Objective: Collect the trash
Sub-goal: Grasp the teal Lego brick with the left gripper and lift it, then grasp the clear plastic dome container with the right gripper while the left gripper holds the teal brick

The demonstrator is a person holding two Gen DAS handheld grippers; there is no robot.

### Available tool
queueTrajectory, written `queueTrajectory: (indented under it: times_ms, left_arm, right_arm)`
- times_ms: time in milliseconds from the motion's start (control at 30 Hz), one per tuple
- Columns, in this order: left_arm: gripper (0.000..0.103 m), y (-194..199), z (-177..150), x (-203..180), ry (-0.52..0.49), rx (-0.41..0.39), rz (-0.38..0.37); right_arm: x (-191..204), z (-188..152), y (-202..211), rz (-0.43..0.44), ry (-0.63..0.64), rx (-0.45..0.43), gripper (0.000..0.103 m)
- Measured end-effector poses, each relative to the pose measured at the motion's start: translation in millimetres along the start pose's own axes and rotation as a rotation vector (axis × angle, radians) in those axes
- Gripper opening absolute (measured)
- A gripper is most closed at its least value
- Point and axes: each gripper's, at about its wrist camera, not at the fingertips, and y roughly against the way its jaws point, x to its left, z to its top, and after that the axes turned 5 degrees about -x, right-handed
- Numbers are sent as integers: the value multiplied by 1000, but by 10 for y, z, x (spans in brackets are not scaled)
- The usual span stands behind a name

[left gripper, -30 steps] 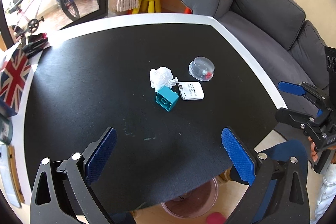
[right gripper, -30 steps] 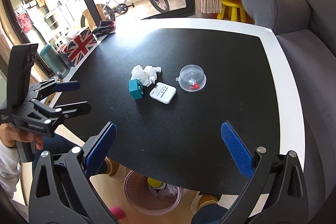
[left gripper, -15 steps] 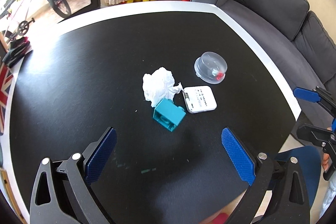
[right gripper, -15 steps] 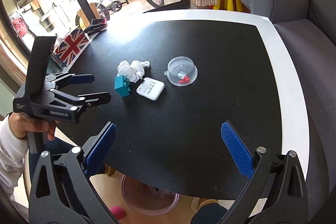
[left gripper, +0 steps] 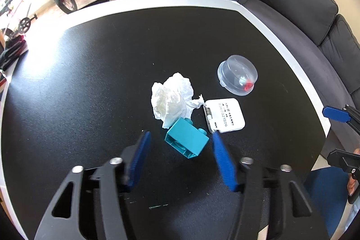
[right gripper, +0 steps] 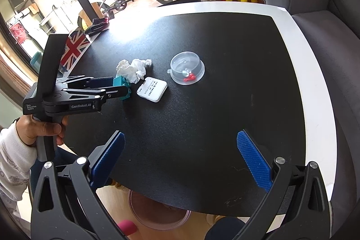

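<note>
Surface: black table [left gripper: 90,82] with a white rim; wide bare room is seen around the small central cluster.
Left gripper [left gripper: 180,138]: jaws just narrowed, pads flanking the teal block [left gripper: 186,141], not pressed on it.
Crumpled tissue [left gripper: 171,98]: touching the block's far side.
Right gripper [right gripper: 180,150]: spread wide, nothing between.
Writing: "GenRobot.AI" is read on the left gripper; digits on the white card [left gripper: 225,115].

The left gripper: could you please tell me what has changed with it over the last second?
The left gripper came down toward the teal block and its jaws have just been closing, either side of it, not visibly gripping. Tissue, card and right gripper are unchanged.
</note>
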Motion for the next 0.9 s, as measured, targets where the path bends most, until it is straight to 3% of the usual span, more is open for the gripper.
queueTrajectory:
  times_ms: [100, 533, 900]
  left_arm:
    - [38, -18, -11, 4, 3, 6, -6]
    - [37, 156, -49, -21, -7, -21, -25]
    - [37, 383, -31, 44, -1, -46, -9]
  right_arm:
    - [0, -2, -13, 3, -1, 2, 98]
    - [43, 66, -33, 1, 14, -1, 98]
    - [128, 321, -240, -10, 59, 11, 98]
